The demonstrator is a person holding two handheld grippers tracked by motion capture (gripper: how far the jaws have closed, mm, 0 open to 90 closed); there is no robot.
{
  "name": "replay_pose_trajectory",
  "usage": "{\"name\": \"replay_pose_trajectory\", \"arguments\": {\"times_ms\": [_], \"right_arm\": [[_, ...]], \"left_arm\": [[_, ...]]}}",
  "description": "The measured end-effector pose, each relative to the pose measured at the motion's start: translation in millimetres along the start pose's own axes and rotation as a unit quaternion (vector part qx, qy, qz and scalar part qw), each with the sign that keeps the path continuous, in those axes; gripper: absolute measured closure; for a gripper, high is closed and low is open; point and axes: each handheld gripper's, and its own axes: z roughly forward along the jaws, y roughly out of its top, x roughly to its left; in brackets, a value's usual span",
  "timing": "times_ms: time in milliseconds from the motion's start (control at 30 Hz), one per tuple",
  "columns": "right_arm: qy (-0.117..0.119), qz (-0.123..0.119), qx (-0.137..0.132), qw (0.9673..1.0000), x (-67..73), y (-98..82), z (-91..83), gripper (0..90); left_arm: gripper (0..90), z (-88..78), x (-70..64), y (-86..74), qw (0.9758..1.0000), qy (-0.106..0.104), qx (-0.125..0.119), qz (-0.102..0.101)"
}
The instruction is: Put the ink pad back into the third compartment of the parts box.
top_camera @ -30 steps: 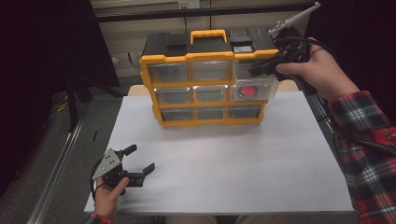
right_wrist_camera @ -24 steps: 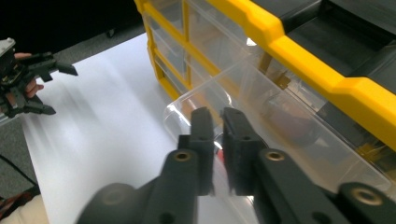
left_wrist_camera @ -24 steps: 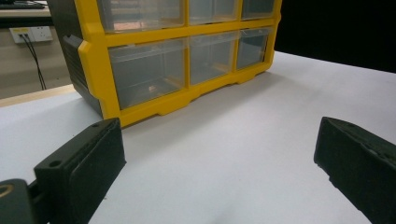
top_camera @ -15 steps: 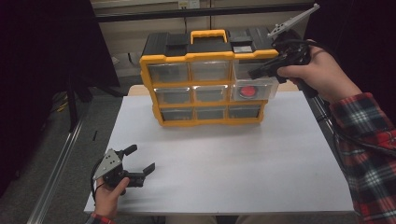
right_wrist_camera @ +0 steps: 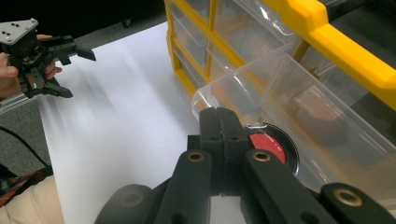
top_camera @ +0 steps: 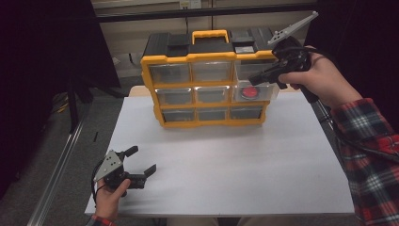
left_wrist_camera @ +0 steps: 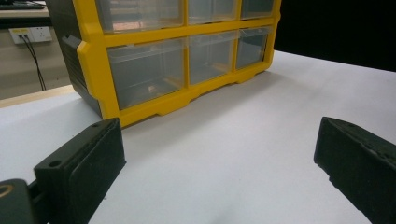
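Observation:
A yellow and black drawer organiser stands at the back of the white table. Its right middle clear drawer is pulled partway out, with a red round disc inside. My right gripper is shut, its tips at that drawer's front rim just above the disc; I cannot tell if they pinch the rim. At the near left corner of the table my left gripper stands open, empty, facing the organiser.
The other clear drawers are pushed in. A black carry handle framed in yellow tops the organiser. A metal rail runs along the floor left of the table. White tabletop lies between the organiser and the left gripper.
My right gripper has edged slightly down towards the open drawer. The left gripper and the organiser have not moved.

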Motion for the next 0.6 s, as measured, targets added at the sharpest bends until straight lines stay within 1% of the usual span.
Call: {"name": "replay_pose_trajectory", "arguments": {"times_ms": [67,100,133,167,200,233,267,300,333,533,600], "right_arm": [[0.002,-0.002,-0.001,1.0,-0.6,-1.8,1.0,90.0],[-0.001,-0.002,0.001,1.0,-0.5,-2.6,0.9,90.0],[-0.003,-0.004,0.001,1.0,-0.5,-3.7,1.6,90.0],[-0.001,-0.004,0.001,1.0,-0.4,-4.6,1.8,90.0],[0.0,-0.004,0.001,1.0,-0.6,-5.4,2.1,90.0],[0.0,-0.006,0.001,1.0,-0.8,-6.0,2.0,90.0],[0.003,-0.005,0.002,1.0,-0.7,-6.5,2.4,90.0],[0.004,-0.005,0.002,1.0,-1.0,-6.9,2.5,90.0],[0.006,-0.005,0.001,1.0,-1.3,-7.2,2.2,90.0],[0.003,-0.005,-0.002,1.0,-1.4,-8.0,3.1,90.0],[-0.006,-0.007,-0.003,1.0,-2.0,-7.8,3.1,90.0]], "left_arm": [[2.0,0.0,0.2,0.0,1.0,0.0,0.0,0.0],[1.9,0.0,0.2,0.0,1.0,0.0,-0.001,0.0],[1.9,-0.2,-0.5,0.0,1.0,0.007,0.0,-0.002],[1.9,-0.5,0.0,0.0,1.0,0.007,0.003,0.002],[1.9,0.0,0.0,-0.3,1.0,0.001,0.001,-0.002],[1.9,-0.1,-0.5,-0.2,1.0,0.006,0.003,-0.001],[1.9,-0.1,-0.2,-0.1,1.0,0.006,0.004,0.003],[1.9,0.2,0.3,-0.2,1.0,-0.001,0.002,0.002],[1.9,0.2,0.3,-0.2,1.0,0.0,0.002,0.002],[1.9,0.6,0.0,-0.1,1.0,0.0,0.002,0.002],[1.9,0.5,0.3,-0.1,1.0,0.0,0.003,0.004]]}}
